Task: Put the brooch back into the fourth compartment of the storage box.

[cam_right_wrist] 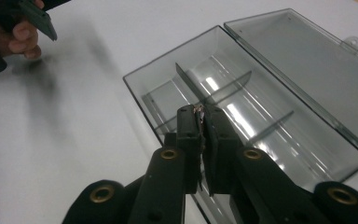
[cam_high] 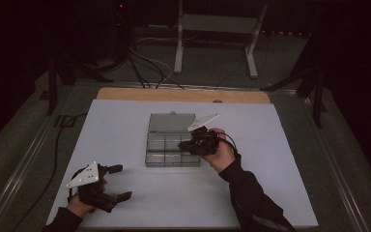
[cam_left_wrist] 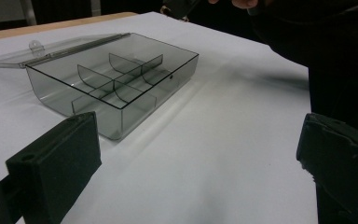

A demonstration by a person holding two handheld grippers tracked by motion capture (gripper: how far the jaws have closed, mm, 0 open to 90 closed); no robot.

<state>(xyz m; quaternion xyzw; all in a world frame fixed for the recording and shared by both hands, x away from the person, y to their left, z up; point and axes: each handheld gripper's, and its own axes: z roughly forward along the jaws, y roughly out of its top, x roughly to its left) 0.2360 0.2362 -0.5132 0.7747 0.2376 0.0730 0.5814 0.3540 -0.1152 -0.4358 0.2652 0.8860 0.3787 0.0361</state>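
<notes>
A smoky clear compartment box (cam_high: 172, 148) sits open in the middle of the white tabletop (cam_high: 270, 193), its lid (cam_high: 172, 123) laid flat behind it; the right gripper (cam_high: 186, 144) hovers over the box's right end, its fingers (cam_right_wrist: 189, 128) pressed together with a tiny, indistinct scrap pinched at their tips, above the dividers (cam_right_wrist: 193, 91); the left gripper (cam_high: 119, 182) rests near the tabletop's front left corner, well apart from the box, its fingers (cam_left_wrist: 56, 163) spread wide with nothing between them.
</notes>
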